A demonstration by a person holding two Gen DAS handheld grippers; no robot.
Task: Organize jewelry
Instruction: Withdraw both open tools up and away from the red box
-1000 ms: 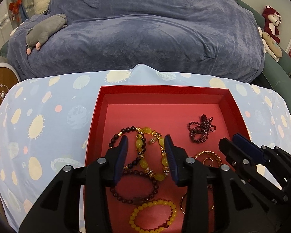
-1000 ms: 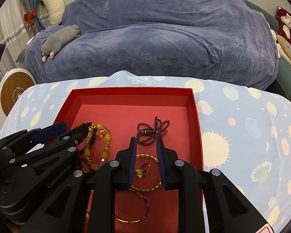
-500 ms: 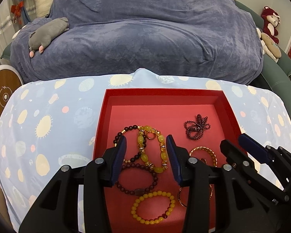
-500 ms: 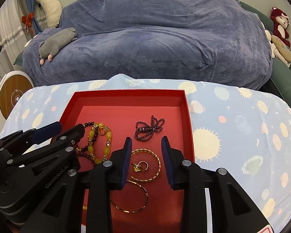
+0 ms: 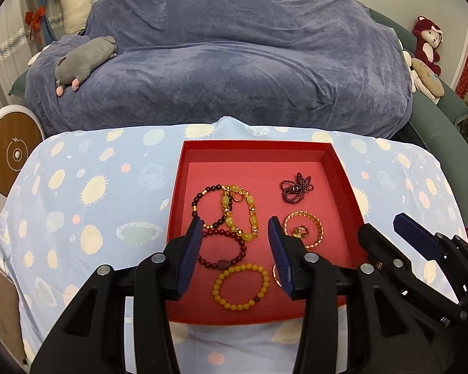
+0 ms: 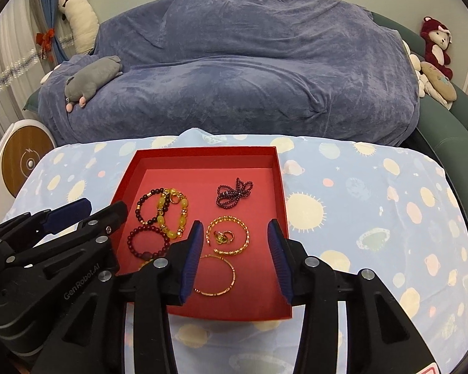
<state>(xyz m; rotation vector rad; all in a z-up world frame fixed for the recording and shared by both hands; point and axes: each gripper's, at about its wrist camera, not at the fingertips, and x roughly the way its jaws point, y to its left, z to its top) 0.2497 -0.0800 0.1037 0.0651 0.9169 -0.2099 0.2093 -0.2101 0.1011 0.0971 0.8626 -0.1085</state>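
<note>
Left wrist view: the red tray point(image 5: 340, 168) lies on the spotted blue cloth point(image 5: 87, 199) and holds all the jewelry. In the tray's left half a dark and amber bead bracelet point(image 5: 224, 210) overlaps a dark red bead bracelet point(image 5: 223, 249), with a yellow bead bracelet point(image 5: 241, 286) nearer the tray's front edge. Toward the tray's back right sits a knotted garnet bead strand point(image 5: 296, 186); in front of it a gold chain bracelet point(image 5: 302, 229) rings a small gold ring point(image 5: 301, 231). In the right wrist view a thin gold bangle point(image 6: 216, 275) lies nearest the tray's front.

The left gripper point(image 5: 235, 255) hovers over the tray's front left, jaws spread wide, holding nothing. The right gripper point(image 6: 235, 258) hovers over the tray's front right, likewise wide apart and empty.

Behind the tray stands a blue-covered sofa point(image 5: 234, 62) with a grey plush point(image 5: 84, 59) on it.
</note>
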